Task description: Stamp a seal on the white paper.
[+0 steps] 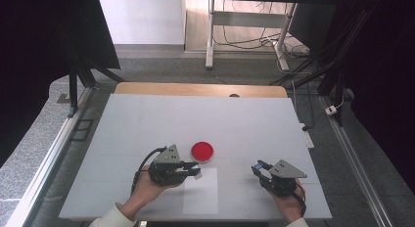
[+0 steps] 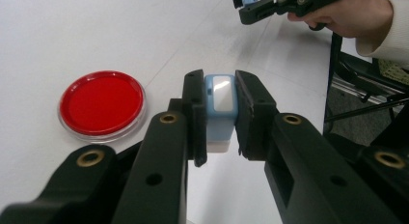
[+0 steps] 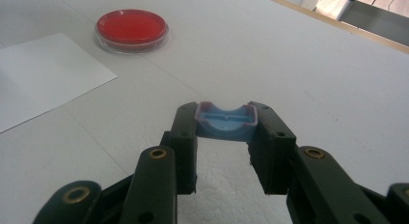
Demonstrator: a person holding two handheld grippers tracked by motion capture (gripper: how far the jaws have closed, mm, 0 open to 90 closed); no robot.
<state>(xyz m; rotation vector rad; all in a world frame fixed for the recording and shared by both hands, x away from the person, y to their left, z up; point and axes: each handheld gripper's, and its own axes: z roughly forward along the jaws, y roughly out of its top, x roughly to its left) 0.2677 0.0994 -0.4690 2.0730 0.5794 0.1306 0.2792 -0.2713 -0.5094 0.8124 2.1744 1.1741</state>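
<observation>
L claw [image 2: 219,118] grips a pale blue block w/ white base [image 2: 220,113], R claw [image 3: 225,125] clamps a blue cap [image 3: 225,121], both near surface's [image 1: 147,119] front edge; red petri dish [image 1: 202,151] mid-surface, by white paper [image 1: 201,192].

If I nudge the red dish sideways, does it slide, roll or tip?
The red dish lies flat and low on the smooth table, so it would probably slide, not tip or roll. Its clear thin rim suggests light, likely brittle plastic.

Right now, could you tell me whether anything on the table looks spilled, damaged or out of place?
Nothing stands out. The red dish sits flat beside the paper sheet, with no spill. Each gripper holds one small blue piece: left, right.
</observation>
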